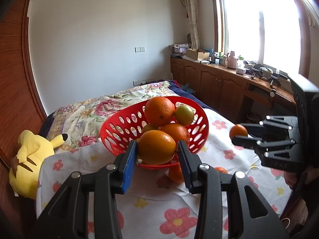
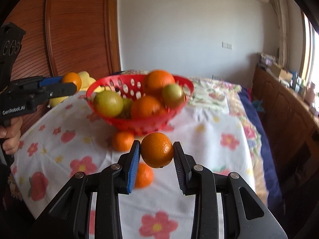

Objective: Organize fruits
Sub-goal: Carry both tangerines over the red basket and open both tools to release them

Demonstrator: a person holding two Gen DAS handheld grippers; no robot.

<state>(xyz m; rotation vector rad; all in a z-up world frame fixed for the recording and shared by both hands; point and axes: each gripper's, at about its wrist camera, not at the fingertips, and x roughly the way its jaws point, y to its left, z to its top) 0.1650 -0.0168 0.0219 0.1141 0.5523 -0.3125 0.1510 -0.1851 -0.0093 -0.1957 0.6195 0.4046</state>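
Left wrist view shows the left gripper (image 1: 157, 149) pinching a large round orange (image 1: 156, 147) between its blue pad and its black pad, held up in front of the red perforated plastic basket (image 1: 119, 127). That basket sits on a white cloth with pink and yellow flowers (image 1: 169, 209) and holds a heap of fruit: a big orange on top (image 1: 159, 110), a yellow-green round fruit (image 1: 184, 114) touching it on the right, and more oranges beneath. Two small oranges lie on the cloth just in front of the basket, partly hidden behind the black finger. A yellow plush toy (image 1: 30, 159) lies well to the left of the basket.

From the right wrist view, the right gripper (image 2: 156, 153) clamps a smaller dimpled orange (image 2: 157, 150), raised above the cloth in front of the basket. Two small mandarins (image 2: 122, 140) rest on the cloth below the basket's near rim. A person's hand (image 2: 11, 137) grips the left tool's handle, left of the basket.
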